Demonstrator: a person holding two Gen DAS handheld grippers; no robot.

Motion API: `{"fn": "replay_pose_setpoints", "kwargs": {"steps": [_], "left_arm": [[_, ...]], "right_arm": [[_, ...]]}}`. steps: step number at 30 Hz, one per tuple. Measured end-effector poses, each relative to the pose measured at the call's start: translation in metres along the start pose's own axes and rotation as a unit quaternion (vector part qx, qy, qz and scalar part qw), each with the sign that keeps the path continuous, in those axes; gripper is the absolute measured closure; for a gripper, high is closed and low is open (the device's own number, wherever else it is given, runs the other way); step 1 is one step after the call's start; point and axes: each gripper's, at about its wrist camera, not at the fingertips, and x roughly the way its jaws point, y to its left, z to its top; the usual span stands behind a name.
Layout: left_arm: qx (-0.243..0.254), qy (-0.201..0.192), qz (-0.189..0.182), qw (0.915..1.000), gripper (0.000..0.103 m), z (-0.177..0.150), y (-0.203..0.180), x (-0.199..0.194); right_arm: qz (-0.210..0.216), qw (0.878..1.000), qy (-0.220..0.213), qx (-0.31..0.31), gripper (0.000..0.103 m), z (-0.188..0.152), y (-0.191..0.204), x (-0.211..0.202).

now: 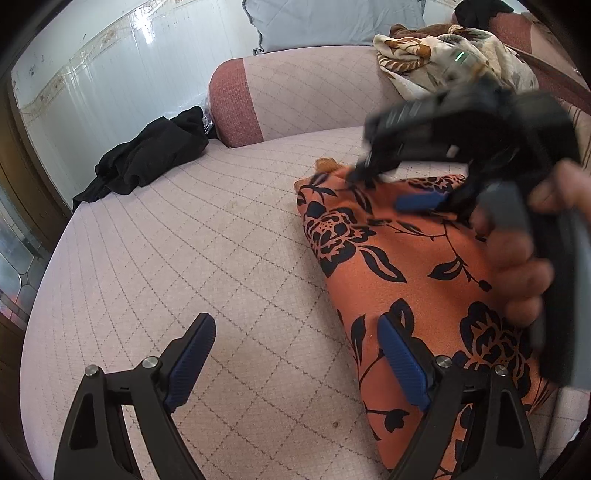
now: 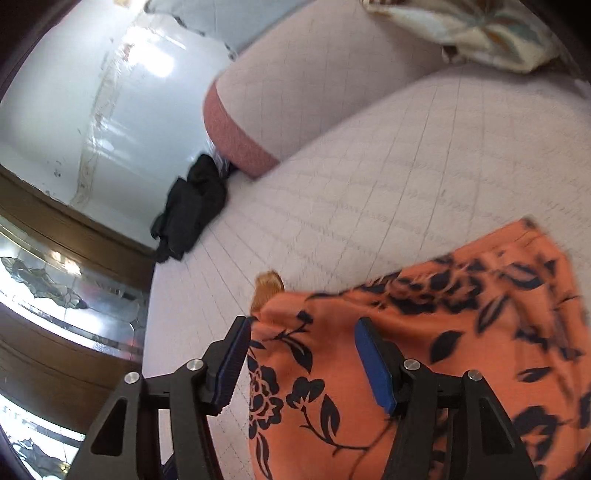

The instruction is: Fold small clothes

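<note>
One orange floral garment [image 1: 399, 266], two open tongs: left tongs [image 1: 295, 354], right tongs [image 2: 301, 354].

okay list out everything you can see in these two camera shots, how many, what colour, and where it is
floral garment: one, orange with black flowers, lying on the sofa seat on the right
black clothing: one crumpled pile, black, far left end of the seat by the wall
patterned blanket: one, cream with brown leaves, bunched on top of the backrest at the right
pillow: one, pale blue-grey, behind the backrest
sofa: one, pale pink quilted with a reddish band on the backrest end
wall: white panels with a patterned trim strip, on the left
left gripper: one, black with blue fingers, open, at the garment's near edge
right gripper: one, black with blue fingers, open, over the garment's far corner
hand: one, holding the right gripper, blurred
</note>
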Motion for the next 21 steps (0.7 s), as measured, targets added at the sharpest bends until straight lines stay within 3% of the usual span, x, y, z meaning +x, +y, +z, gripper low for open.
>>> {"fn": "replay_pose_setpoints", "kwargs": {"steps": [2,5,7,14,18,21], "left_arm": [[0.0,0.002,-0.002,1.0,0.013,0.0,0.001,0.001],[-0.004,0.003,-0.004,1.0,0.013,0.0,0.002,0.0],[-0.003,0.002,-0.002,1.0,0.013,0.0,0.001,0.0],[-0.008,-0.001,-0.016,0.9998,0.013,0.0,0.005,-0.004],[-0.028,-0.001,-0.088,0.9957,0.013,0.004,0.018,-0.007],[-0.038,0.025,-0.163,0.9855,0.013,0.006,0.023,0.001]], "right_arm": [[-0.027,0.999,0.029,0.0,0.041,-0.006,-0.004,0.021],[-0.036,0.999,0.018,-0.023,0.041,-0.007,0.007,0.012],[-0.019,1.0,-0.002,-0.019,0.041,-0.007,0.009,-0.004],[-0.028,0.998,-0.047,0.015,0.041,-0.01,-0.029,-0.079],[-0.025,0.997,-0.067,0.042,0.04,-0.011,-0.062,-0.127],[-0.02,0.996,-0.066,0.061,0.035,-0.013,-0.09,-0.15]]}}
